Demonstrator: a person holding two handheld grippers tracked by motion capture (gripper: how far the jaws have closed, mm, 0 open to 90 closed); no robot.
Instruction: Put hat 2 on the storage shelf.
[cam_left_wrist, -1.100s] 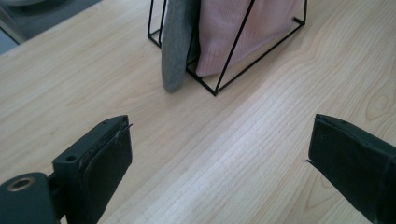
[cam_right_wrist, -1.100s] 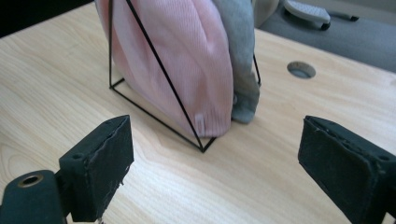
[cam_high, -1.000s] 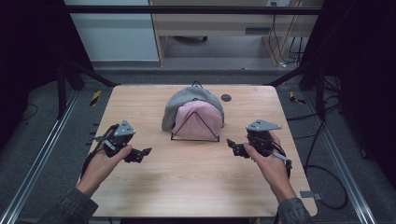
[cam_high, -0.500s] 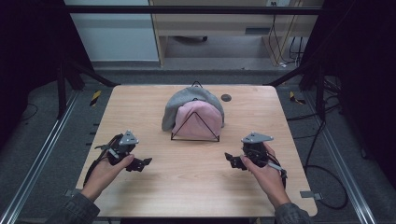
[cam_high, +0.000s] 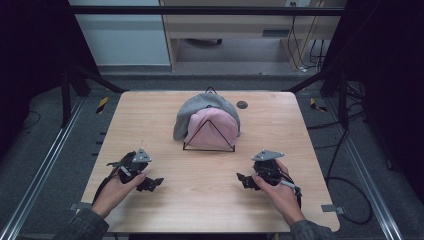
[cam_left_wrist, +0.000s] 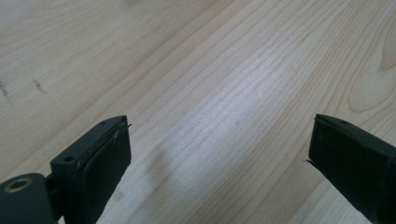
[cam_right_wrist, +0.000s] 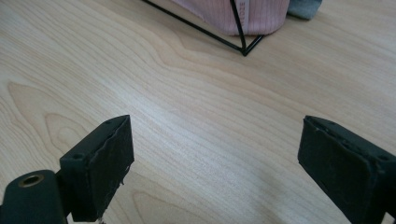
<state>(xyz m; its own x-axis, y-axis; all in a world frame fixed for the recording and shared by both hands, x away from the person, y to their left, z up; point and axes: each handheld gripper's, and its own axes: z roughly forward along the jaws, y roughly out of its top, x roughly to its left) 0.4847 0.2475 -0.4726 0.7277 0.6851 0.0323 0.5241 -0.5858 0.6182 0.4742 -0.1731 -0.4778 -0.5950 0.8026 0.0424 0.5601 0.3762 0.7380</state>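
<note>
On the near half of the wooden table (cam_high: 150, 115), I am holding my left gripper (cam_high: 155, 183) at about seven o'clock from the table's middle and my right gripper (cam_high: 242, 178) at about five o'clock, both low over bare wood and gripping nothing. Looking along the left gripper view, I am seeing its two black jaws spread wide with only wood grain between them; the right gripper view is showing the same wide gap, and beyond it the corner of the black wire frame (cam_right_wrist: 243, 49) with the pink cloth (cam_right_wrist: 252, 16) draped inside it. From above, the things I am working toward are sitting at twelve o'clock from my hands, past the table's centre: a grey cap (cam_high: 200, 107) lying over the far side of the pink cloth (cam_high: 212, 127), with the wire frame (cam_high: 209, 148) standing in front as a triangle. Both grippers are well apart from that pile, so I am judging this as the approach step, with no contact made. The next move, as I am reading it, is calling for both hands to travel forward toward twelve o'clock, jaws kept open, the right one heading for the frame's near right corner, while I am choosing whether cloth or wire gets pinched first.
</note>
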